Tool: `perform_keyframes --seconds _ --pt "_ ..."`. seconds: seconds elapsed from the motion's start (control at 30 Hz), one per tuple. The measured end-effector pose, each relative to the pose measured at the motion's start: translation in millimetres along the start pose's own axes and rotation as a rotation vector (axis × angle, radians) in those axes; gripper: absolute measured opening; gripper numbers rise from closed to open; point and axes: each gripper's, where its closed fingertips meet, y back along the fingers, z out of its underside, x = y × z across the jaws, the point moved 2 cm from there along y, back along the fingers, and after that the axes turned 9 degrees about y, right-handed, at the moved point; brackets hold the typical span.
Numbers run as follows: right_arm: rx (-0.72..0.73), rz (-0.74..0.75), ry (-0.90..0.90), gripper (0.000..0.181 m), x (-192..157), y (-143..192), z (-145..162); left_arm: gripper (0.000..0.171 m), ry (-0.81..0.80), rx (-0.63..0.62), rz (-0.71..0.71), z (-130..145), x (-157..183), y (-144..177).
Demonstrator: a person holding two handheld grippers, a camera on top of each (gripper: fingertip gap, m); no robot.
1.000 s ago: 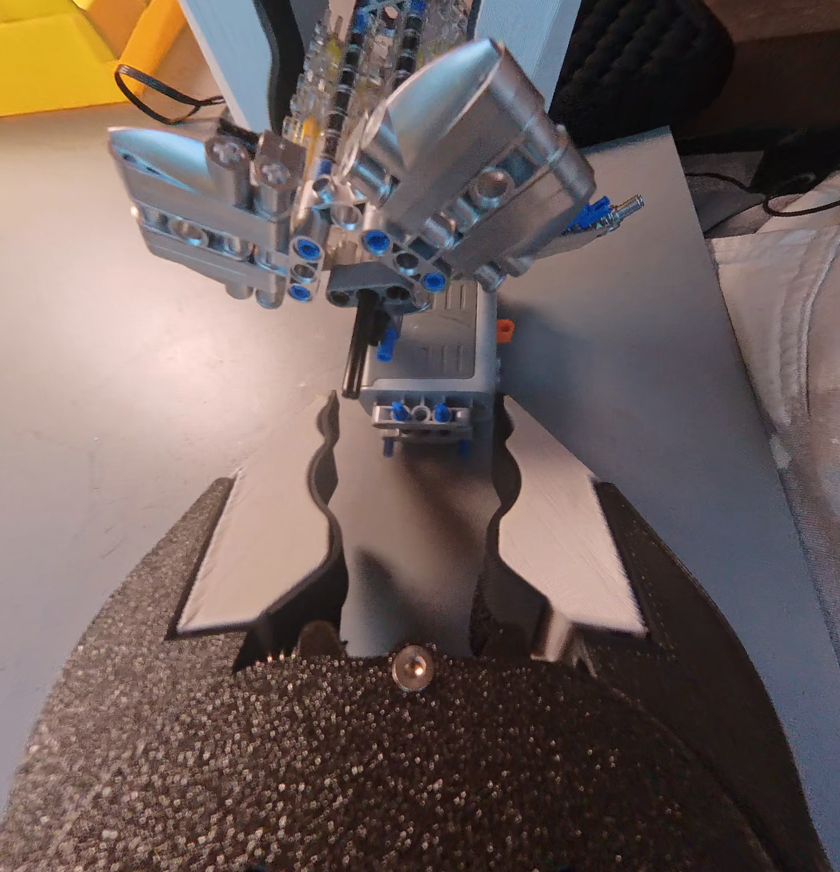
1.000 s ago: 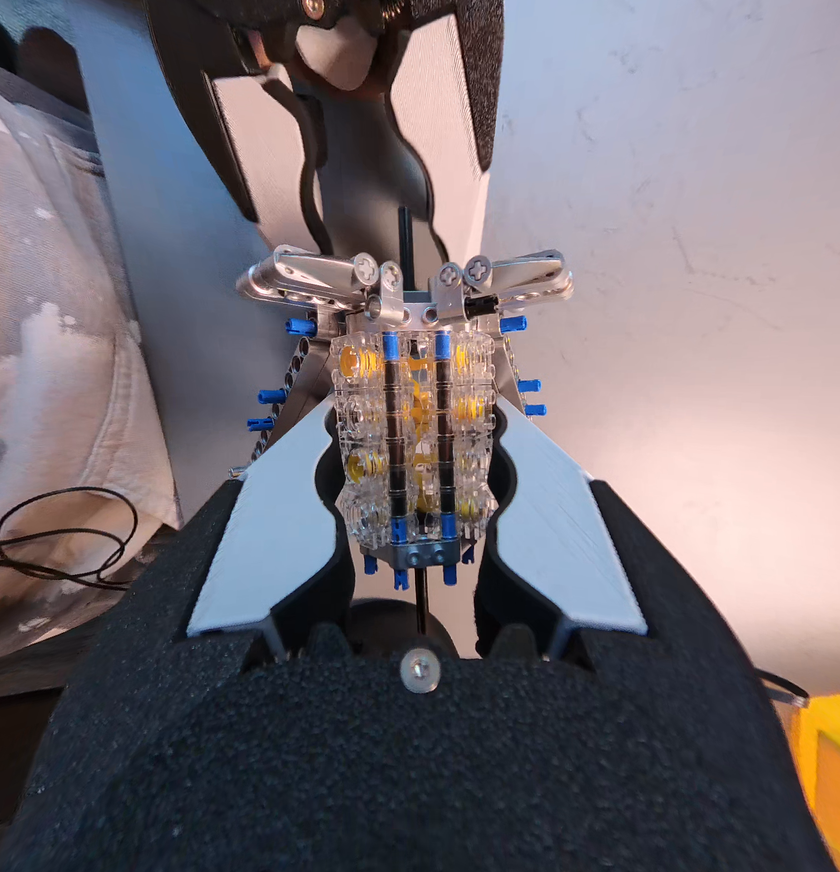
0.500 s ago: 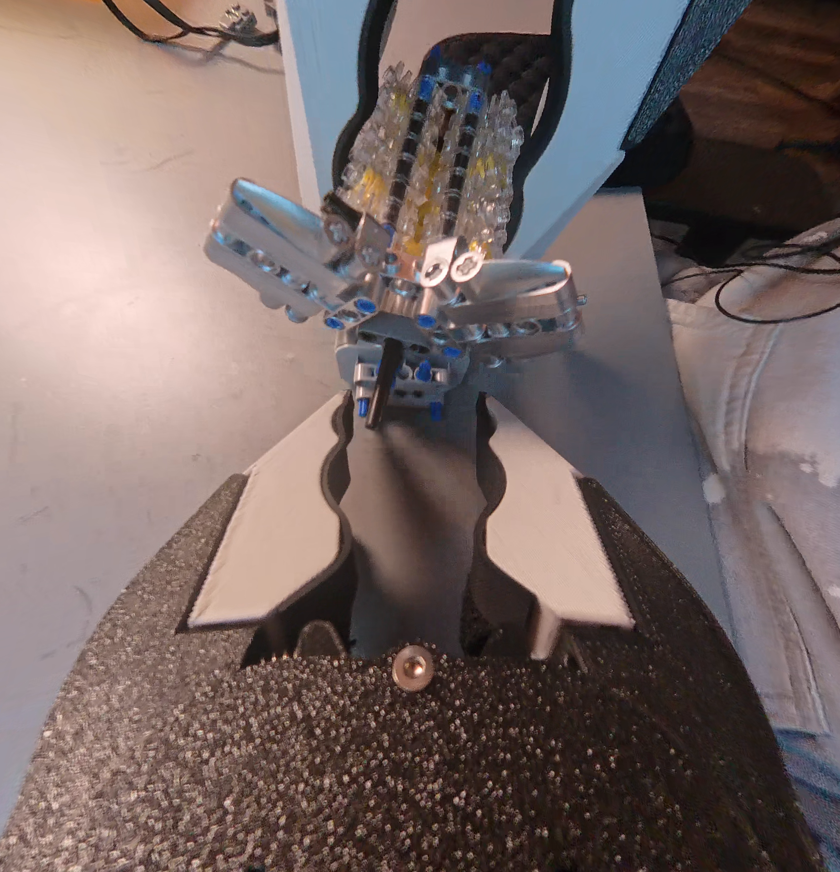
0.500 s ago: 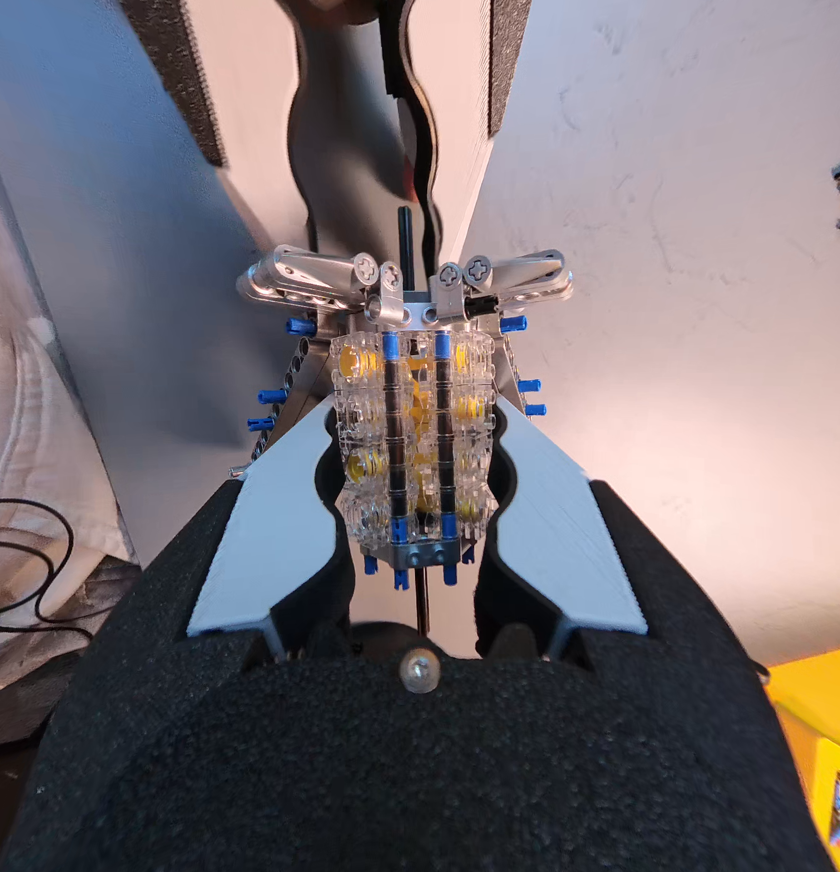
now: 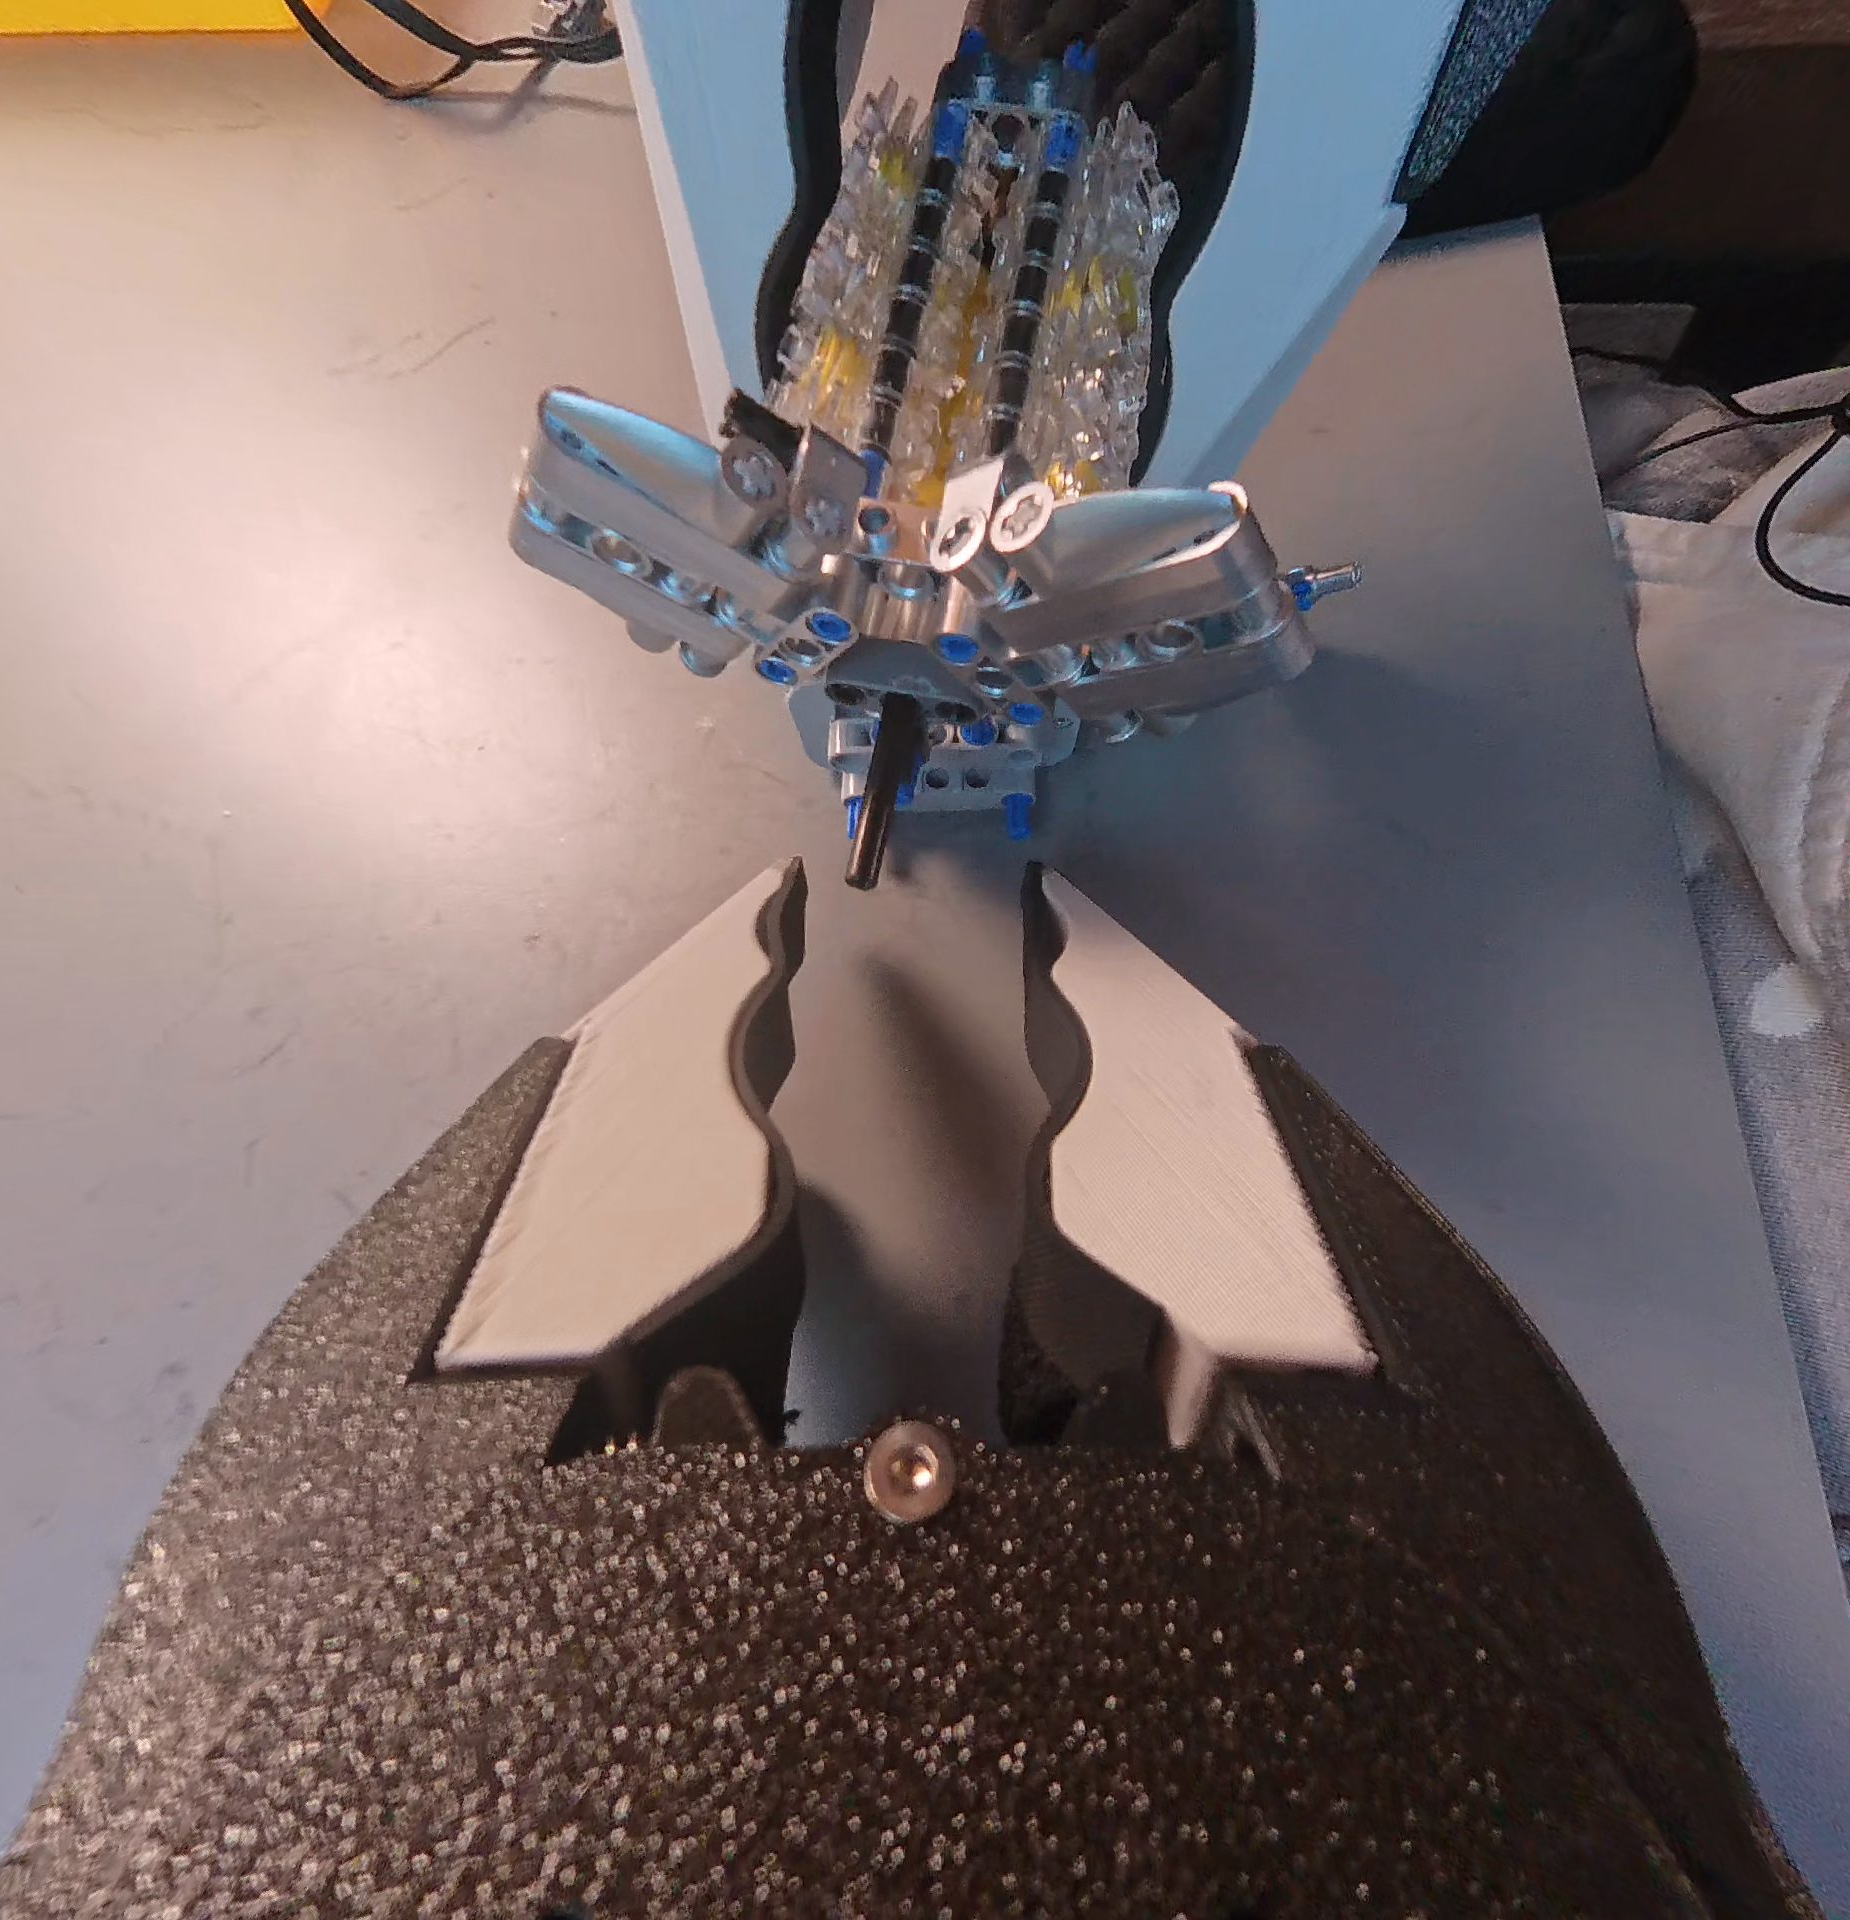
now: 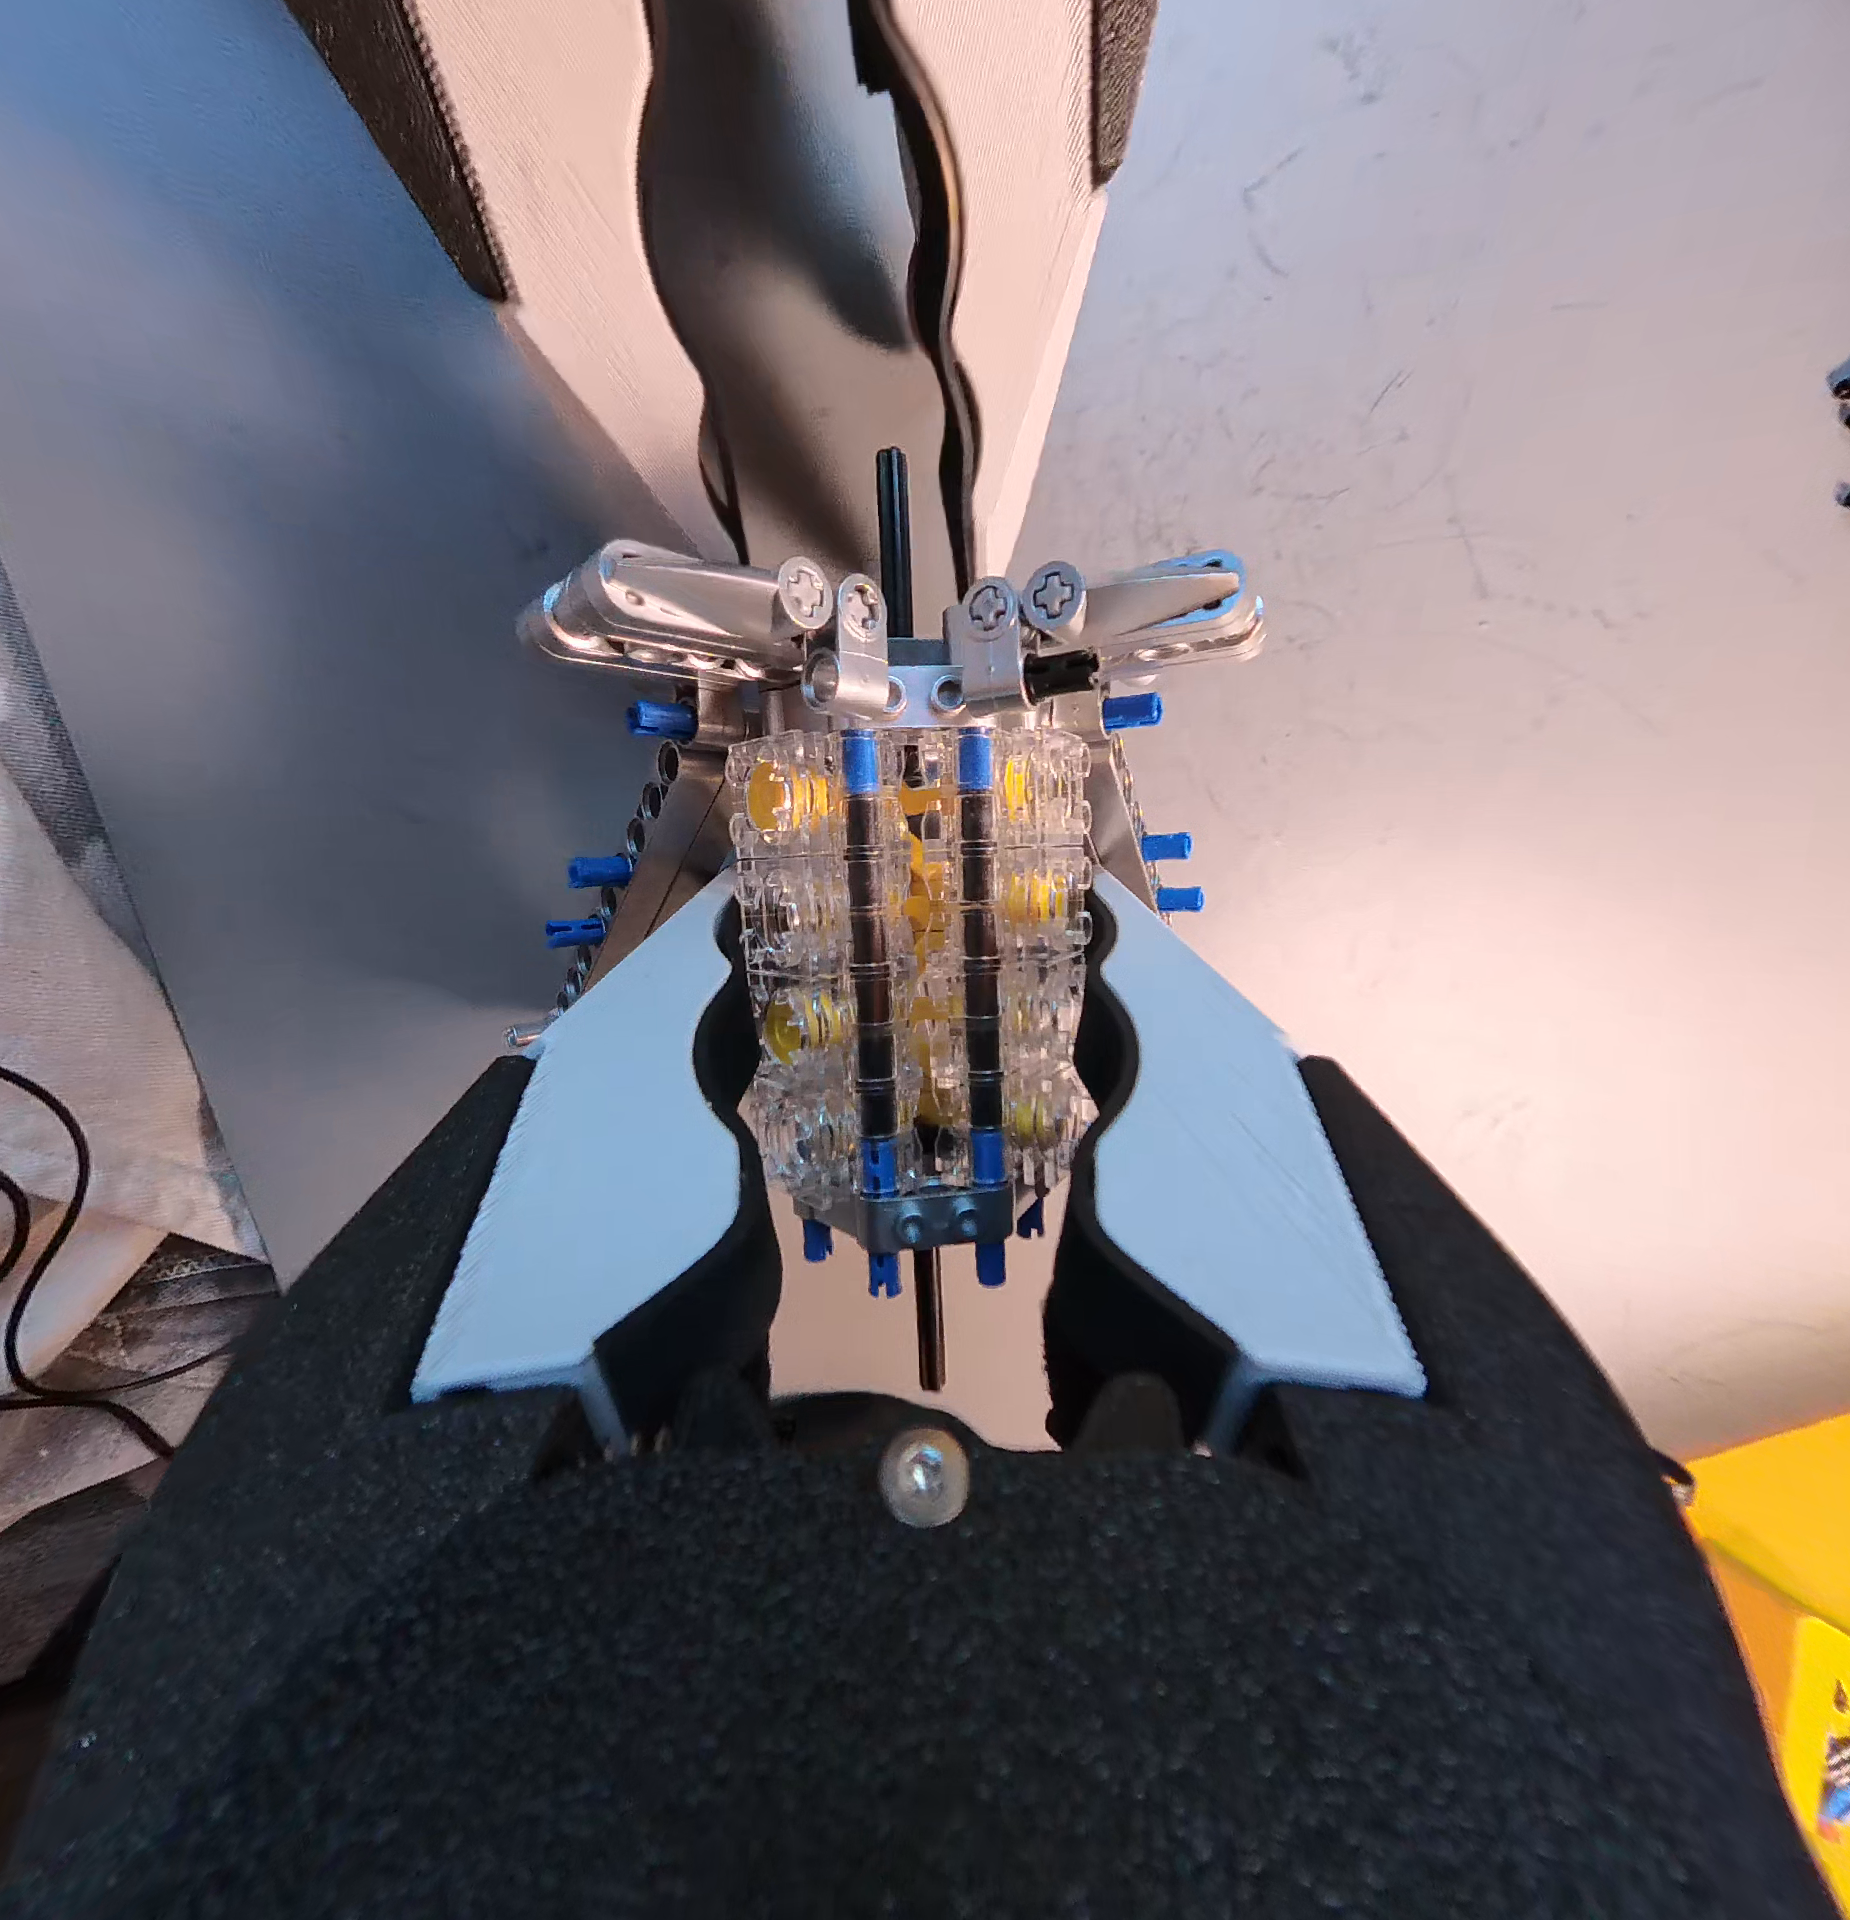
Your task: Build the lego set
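Right gripper (image 6: 916, 997), centre of the right wrist view: clamped from both sides on a brick-built model (image 6: 900, 935), fingers (image 6: 609, 1132) pressed against its clear, yellow-studded block. Model held off the grey table (image 6: 1472, 520), silver wing-like panels (image 6: 672, 613) spread to left and right at its far end, blue pins (image 6: 599, 868) sticking out along both flanks, a black axle (image 6: 893, 530) poking out beyond the panels toward the top of the frame. Same model seen head-on in the upper middle of the left wrist view (image 5: 931, 540), pinched there between the two pale fingers of the right gripper (image 5: 988, 260) coming down from the top edge.

Left gripper (image 5: 913, 883), lower centre of the left wrist view: spread apart, holding nothing, fingertips (image 5: 786, 883) just short of the model's grey underside and near the tip of the black axle (image 5: 877, 779), not touching either. Seen also at the top centre of the right wrist view (image 6: 848, 488), beyond the model, with the axle pointing into its gap.

Elsewhere: a black cable (image 5: 412, 57) at the upper left and pale cloth (image 5: 1773, 727) along the right edge of the left wrist view; a yellow box (image 6: 1804, 1621) at the lower right of the right wrist view.
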Motion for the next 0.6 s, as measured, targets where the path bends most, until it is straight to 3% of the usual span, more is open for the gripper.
perform_keyframes --seconds 0.23,0.6 --pt "-0.019 0.025 0.052 0.058 -2.2 -2.0 3.9 0.025 0.011 0.078 0.013 -11.2 -0.7 8.7" --pt "-0.083 0.054 0.113 0.058 -1.5 -1.4 7.7 0.032 -0.098 0.168 -0.022 -24.1 9.3 3.0"
